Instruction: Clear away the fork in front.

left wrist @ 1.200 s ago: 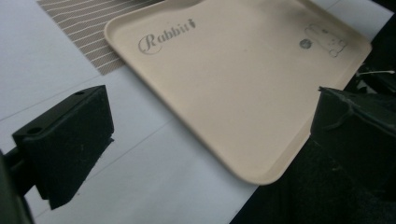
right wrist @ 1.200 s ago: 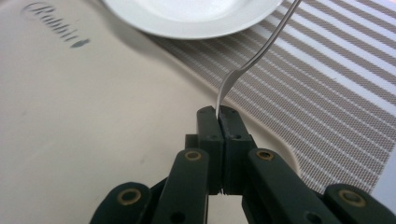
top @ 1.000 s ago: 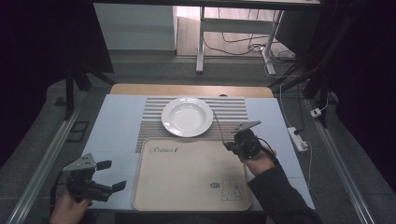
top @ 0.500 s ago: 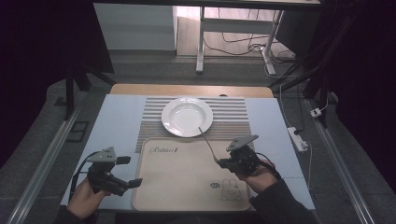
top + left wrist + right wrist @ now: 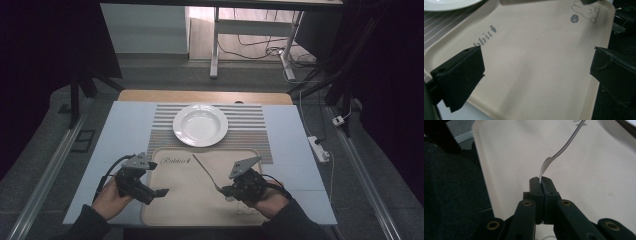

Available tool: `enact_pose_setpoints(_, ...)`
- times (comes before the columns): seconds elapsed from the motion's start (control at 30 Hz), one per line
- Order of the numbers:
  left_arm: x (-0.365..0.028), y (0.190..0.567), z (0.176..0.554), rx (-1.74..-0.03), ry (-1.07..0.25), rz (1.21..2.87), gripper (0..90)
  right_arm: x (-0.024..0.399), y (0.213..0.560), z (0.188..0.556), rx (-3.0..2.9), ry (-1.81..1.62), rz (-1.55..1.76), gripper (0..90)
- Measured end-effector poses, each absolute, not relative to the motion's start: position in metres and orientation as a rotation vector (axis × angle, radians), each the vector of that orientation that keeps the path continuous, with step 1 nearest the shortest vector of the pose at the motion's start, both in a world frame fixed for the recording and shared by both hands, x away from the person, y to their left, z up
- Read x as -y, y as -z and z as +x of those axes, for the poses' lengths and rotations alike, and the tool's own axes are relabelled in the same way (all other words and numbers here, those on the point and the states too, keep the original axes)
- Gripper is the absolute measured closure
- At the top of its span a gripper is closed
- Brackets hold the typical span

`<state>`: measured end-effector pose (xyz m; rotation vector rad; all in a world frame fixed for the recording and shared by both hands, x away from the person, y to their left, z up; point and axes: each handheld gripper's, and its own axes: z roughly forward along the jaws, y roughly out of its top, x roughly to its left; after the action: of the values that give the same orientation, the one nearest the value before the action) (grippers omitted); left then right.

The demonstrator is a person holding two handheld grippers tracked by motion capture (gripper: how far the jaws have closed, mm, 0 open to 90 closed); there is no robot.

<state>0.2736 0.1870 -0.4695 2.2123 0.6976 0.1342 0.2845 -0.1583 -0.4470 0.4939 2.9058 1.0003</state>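
Now both grippers (image 5: 161, 191) (image 5: 226, 189) nearer, over tray (image 5: 195, 210).

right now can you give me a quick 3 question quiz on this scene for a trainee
1. True or false: the right gripper is shut on the fork.
2. What lies under the left gripper and its spread fingers? A) the white plate B) the beige tray C) the striped mat
3. Fill in: the white plate sits on the ______.

Key:
1. True.
2. B, the beige tray.
3. Striped mat, beyond the tray.
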Motion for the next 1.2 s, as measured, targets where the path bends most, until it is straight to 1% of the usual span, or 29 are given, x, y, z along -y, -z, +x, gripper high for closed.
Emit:
enact_pose_setpoints(0.1, -0.18, 0.469, 0.279, -0.671, -0.143, 2.229, 0.0, 0.153, 0.448, 0.281, -2.929, -1.007, 0.447, 89.0)
enact_pose_setpoints(0.2, -0.174, 0.468, 0.286, -0.636, -0.122, 2.245, 0.1, 0.148, 0.448, 0.278, -2.956, -1.004, 0.406, 89.0)
enact_pose_setpoints(0.33, -0.166, 0.469, 0.294, -0.551, -0.09, 2.298, 0.1, 0.142, 0.447, 0.275, -2.983, -1.005, 0.352, 89.0)
enact_pose_setpoints(0.53, -0.151, 0.47, 0.304, -0.432, -0.089, 2.39, 0.0, 0.136, 0.445, 0.272, -3.024, -1.017, 0.297, 89.0)
enact_pose_setpoints(0.8, -0.123, 0.467, 0.312, -0.254, -0.048, 2.442, 0.4, 0.13, 0.445, 0.27, -3.064, -1.015, 0.254, 89.0)
enact_pose_setpoints(0.93, -0.111, 0.469, 0.314, -0.154, -0.031, 2.482, 3.0, 0.128, 0.443, 0.27, -3.074, -1.006, 0.225, 89.0)
enact_pose_setpoints(1.07, -0.106, 0.468, 0.314, -0.076, -0.034, 2.509, 8.3, 0.128, 0.442, 0.27, -3.083, -1.003, 0.209, 89.0)
enact_pose_setpoints(1.1, -0.105, 0.468, 0.315, -0.058, -0.029, 2.512, 10.0, 0.127, 0.442, 0.269, -3.083, -1.005, 0.21, 89.0)
enact_pose_setpoints(1.2, -0.106, 0.468, 0.315, -0.002, -0.019, 2.52, 19.8, 0.128, 0.441, 0.268, -3.089, -1.004, 0.196, 89.0)
